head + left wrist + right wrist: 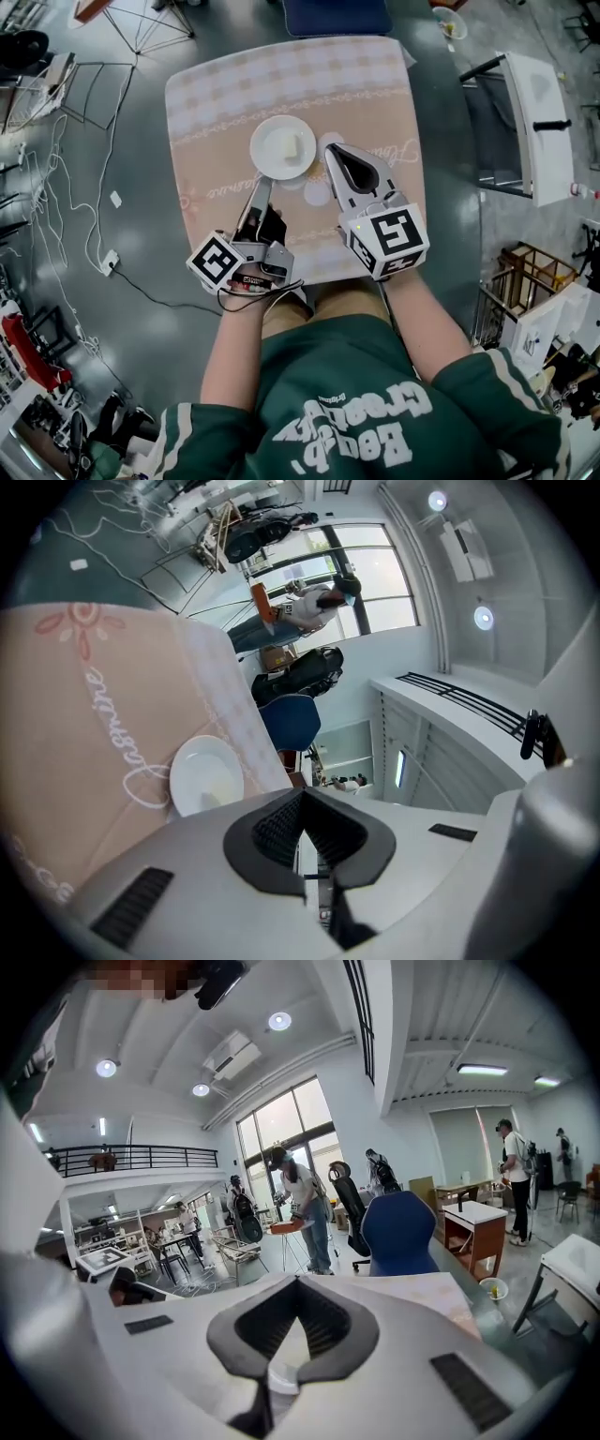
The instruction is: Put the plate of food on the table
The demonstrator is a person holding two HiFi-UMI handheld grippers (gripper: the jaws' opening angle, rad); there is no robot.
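A white plate (282,147) with a pale piece of food on it rests on the pink patterned tablecloth (216,103), near the table's middle. My left gripper (263,185) is shut and empty, its tips just short of the plate's near edge and raised above the cloth. My right gripper (330,150) is also shut and empty, beside the plate's right rim. In the left gripper view the plate (205,776) lies down-left of the shut left gripper (302,797). The right gripper view shows the shut right gripper (298,1282) over the cloth (427,1295); the plate is hidden there.
A blue chair (337,17) stands at the table's far side. A white cabinet (539,117) is to the right, cables (89,220) and wire racks (98,89) lie on the floor at left. People (302,1202) stand far off in the room.
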